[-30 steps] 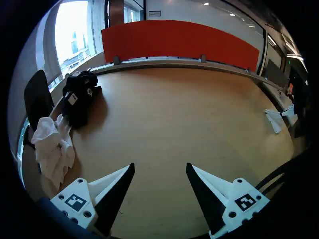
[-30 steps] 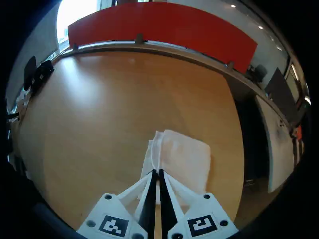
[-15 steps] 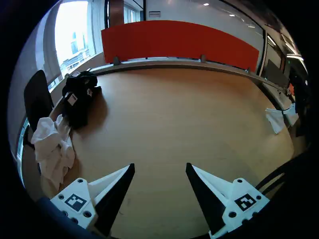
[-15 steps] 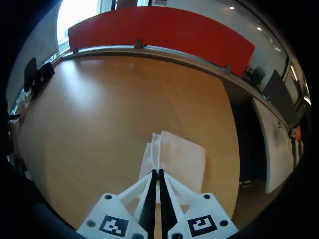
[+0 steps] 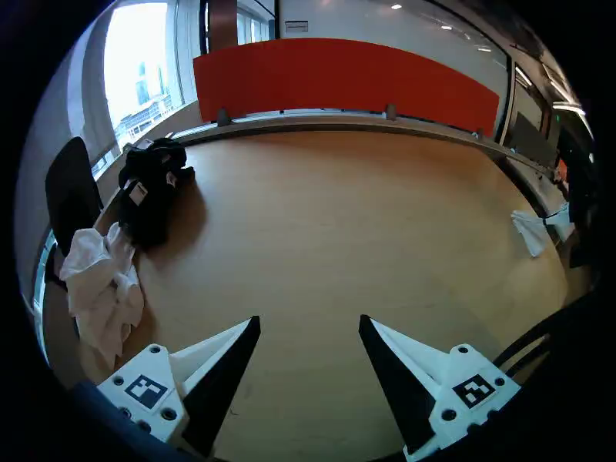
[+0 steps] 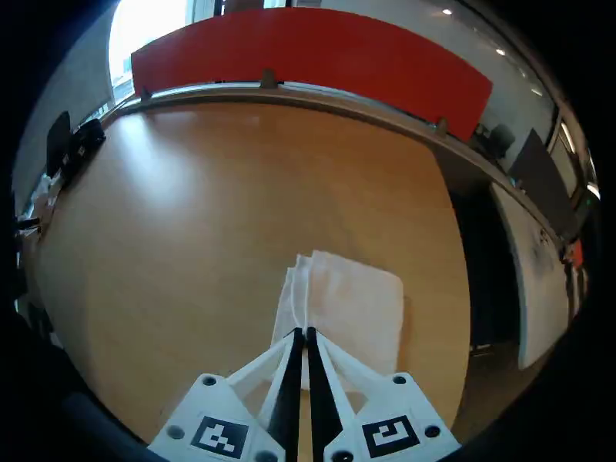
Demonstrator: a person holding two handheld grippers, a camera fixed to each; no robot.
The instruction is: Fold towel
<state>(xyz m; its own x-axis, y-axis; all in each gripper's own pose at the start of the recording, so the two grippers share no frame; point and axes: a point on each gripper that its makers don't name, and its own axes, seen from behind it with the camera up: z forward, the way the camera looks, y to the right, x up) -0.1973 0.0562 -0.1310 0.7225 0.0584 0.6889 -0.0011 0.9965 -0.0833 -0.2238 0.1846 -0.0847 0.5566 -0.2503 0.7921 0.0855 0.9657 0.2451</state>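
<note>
towel edge behind right gripper

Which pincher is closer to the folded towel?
Right. The right gripper pinches the towel at its near edge; the left gripper hangs open above the table, far from it.

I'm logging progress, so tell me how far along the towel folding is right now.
Looks done: the towel lies on the table as a stacked rectangle, several layers showing at its left edge. In hand: the right gripper is shut on its near edge; the left gripper is open over bare wood, holding nothing. Left: release it, perhaps after one more fold.
</note>
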